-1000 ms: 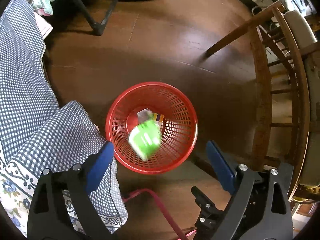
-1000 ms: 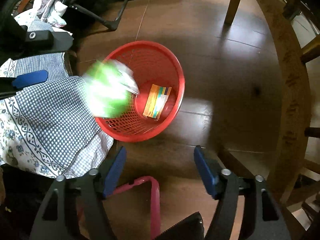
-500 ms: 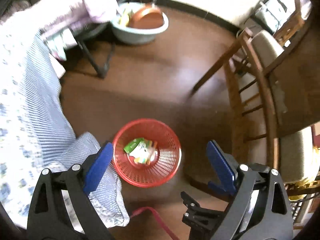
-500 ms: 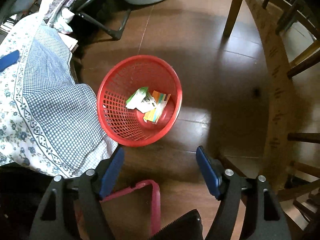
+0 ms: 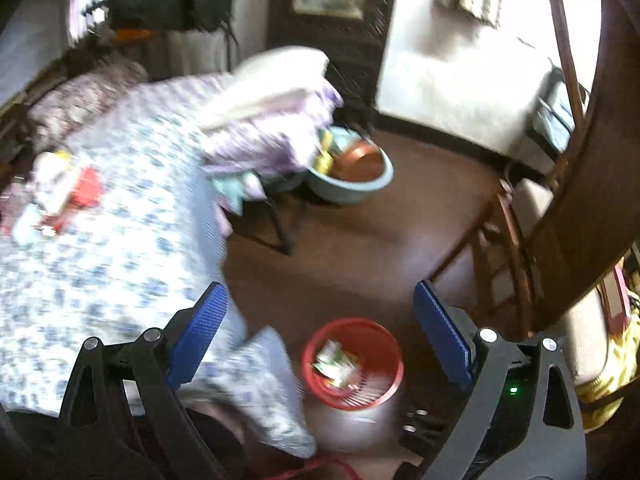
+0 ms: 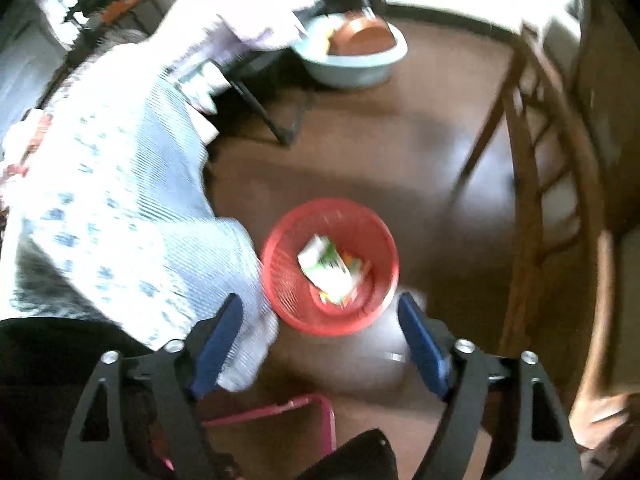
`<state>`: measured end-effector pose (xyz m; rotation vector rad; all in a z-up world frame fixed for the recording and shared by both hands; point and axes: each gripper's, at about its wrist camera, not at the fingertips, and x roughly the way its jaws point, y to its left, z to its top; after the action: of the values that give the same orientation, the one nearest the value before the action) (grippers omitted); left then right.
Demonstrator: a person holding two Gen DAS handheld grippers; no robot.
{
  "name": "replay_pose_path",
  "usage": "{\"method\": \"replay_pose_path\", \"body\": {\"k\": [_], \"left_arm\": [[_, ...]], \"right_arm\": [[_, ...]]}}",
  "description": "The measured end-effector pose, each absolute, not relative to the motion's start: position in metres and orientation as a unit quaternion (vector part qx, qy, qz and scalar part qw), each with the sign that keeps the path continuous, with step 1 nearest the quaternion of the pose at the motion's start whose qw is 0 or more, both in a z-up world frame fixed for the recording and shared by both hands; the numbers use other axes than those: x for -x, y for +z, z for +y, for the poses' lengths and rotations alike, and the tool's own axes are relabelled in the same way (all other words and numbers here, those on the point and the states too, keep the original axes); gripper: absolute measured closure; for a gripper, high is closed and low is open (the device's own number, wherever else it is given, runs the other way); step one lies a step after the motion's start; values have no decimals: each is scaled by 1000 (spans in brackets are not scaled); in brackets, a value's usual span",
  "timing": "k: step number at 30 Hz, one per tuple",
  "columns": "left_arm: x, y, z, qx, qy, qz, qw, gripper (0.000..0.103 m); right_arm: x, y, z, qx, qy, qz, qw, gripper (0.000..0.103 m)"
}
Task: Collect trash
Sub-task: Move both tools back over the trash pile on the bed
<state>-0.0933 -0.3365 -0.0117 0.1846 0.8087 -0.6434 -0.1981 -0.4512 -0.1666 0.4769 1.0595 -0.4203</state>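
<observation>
Green-and-white crumpled wrapper (image 6: 326,266) lies inside round red plastic mesh basket (image 6: 280,280) on dark wooden floor (image 6: 360,168), on top of colourful paper scraps. Left gripper (image 5: 320,340) wide, nothing between jaws. Right gripper (image 6: 320,340) wide, jaws just been opening, empty. Risks: more litter on blue floral bedspread (image 5: 100,260) overlooked through motion blur; overhanging bedspread corner by rim could snag or tip light basket.
</observation>
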Motion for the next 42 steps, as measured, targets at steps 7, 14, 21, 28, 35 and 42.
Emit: {"method": "replay_pose_path", "body": {"k": [7,14,21,28,35,42], "left_arm": [[84,24,-261,-57,-256,351,899,7],[40,35,-160,-37,-156,342,926,7],[-42,44,-37,-6,-29,331,943,7],[-107,29,10,24,28,340,940,7],[-124,-3,32,35,35,368,929,7],[-118,-6,33,47,25,369,928,7]], "right_arm": [[160,-84,-395,-174,-145,441,868,14],[94,-39,-314,-136,-63,419,895,10],[21,-9,-239,-117,-4,387,915,9],[-37,-23,-190,-121,20,401,908,9],[-56,-47,-172,-87,17,417,905,9],[-80,-63,-174,-109,14,431,895,9]]}}
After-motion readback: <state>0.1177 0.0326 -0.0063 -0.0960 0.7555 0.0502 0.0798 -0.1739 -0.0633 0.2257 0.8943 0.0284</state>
